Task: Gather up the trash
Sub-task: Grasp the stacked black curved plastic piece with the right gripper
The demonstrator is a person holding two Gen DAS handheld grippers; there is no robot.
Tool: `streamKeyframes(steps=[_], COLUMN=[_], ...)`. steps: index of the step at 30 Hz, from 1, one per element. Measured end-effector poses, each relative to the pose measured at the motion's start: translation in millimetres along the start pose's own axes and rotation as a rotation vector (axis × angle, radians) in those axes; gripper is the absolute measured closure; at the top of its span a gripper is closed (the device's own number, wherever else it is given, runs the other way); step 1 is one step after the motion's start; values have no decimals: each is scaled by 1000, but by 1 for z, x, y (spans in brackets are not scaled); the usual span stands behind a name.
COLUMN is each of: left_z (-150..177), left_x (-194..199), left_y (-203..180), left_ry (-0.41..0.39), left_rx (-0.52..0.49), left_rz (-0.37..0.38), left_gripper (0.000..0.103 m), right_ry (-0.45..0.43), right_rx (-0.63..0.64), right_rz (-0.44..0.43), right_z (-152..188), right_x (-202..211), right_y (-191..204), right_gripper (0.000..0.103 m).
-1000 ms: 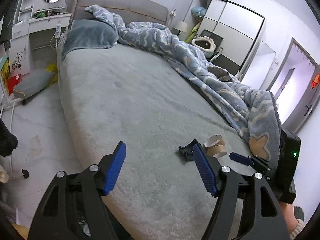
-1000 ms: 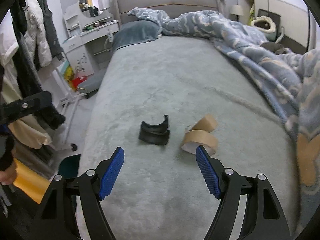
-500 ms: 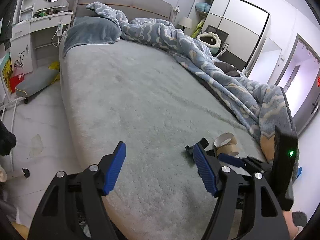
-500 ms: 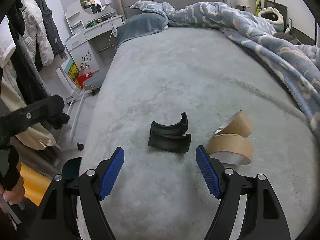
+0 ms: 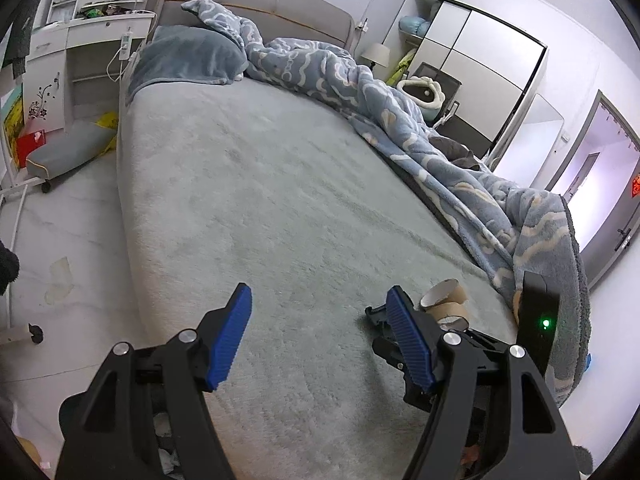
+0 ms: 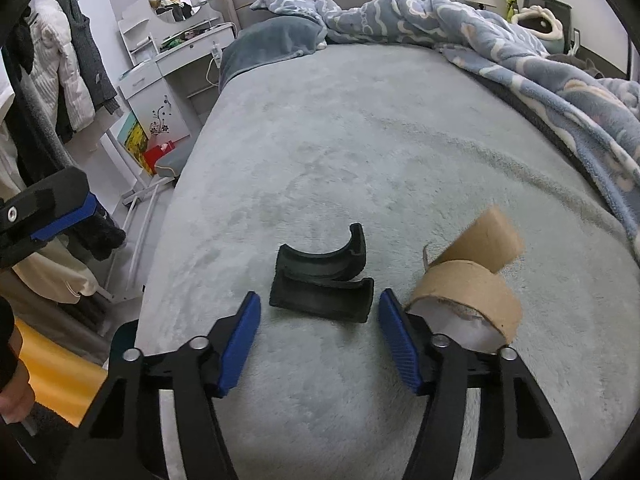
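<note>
Two black curved plastic pieces (image 6: pixel 322 292) lie stacked on the grey bed cover (image 6: pixel 360 140), with two brown cardboard tape cores (image 6: pixel 468 280) just to their right. My right gripper (image 6: pixel 319 304) points down at the black pieces. Its jaws are closing, with the lower piece between the blue pads (image 6: pixel 240 340), which do not touch it. My left gripper (image 5: pixel 318 294) hovers open over bare cover, nothing between its fingers. In the left wrist view the black pieces (image 5: pixel 376 314) and cores (image 5: pixel 444 304) sit just right of it.
A rumpled blue blanket (image 6: pixel 540 80) runs along the bed's right side, a grey pillow (image 6: pixel 272 40) at the head. Left of the bed are floor (image 5: pixel 60 240), a white dresser (image 6: pixel 168 76) and hanging coats (image 6: pixel 60 72). A hand (image 6: pixel 12 396) and something yellow (image 6: pixel 56 376) show bottom left.
My right gripper has come down and forward onto the black pieces, and its jaws have narrowed around them. The left gripper has dipped slightly and stays as wide.
</note>
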State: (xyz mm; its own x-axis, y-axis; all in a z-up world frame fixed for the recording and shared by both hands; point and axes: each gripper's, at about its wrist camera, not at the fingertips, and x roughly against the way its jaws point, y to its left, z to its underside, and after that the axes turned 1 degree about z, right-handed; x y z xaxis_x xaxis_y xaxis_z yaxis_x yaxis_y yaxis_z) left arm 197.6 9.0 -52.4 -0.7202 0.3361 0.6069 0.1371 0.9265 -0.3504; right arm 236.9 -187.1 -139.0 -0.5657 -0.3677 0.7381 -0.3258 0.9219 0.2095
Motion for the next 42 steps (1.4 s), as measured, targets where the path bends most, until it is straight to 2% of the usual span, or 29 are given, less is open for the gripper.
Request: streamKeyframes(steps=[5,18,26,28,29,30,40,41,42], left_z=[-1,0,1,2,2,2,3,3,3], left_x=[-5,-21,-23,-24,-24,-25,-25,-26,-26], left_y=[-3,-15,-17,-16,-15,-14,-13,-13,-12], left_ry=[-1,4,-18,-14,-11,-7,5,6,8], left_rx=[-1,12,39,34,31,33,44,49,51], left_rz=[3,-10,-46,-52,-54,-54,-29,-26,-23], left_gripper=[31,28,28,28,28,28,28,28,28], right_ry=[-6,-56,-17,-5,-6,-10,-1,-4,-11], right_rx=[0,32,-16,-8,-8,-14,-33,-27,-15], right_rz=[-15,-50,-66,-49,-43,-46,-10,-11,-23], right_z=[0,-1,3,3,4,4,4,4,4], right_x=[3,35,18,13,12,11,2,2,2], right_y=[-4,-8,-8,-4,-3,-3,-5,-4,-2], right_gripper=[50,51,51,49,41,39,39,40,54])
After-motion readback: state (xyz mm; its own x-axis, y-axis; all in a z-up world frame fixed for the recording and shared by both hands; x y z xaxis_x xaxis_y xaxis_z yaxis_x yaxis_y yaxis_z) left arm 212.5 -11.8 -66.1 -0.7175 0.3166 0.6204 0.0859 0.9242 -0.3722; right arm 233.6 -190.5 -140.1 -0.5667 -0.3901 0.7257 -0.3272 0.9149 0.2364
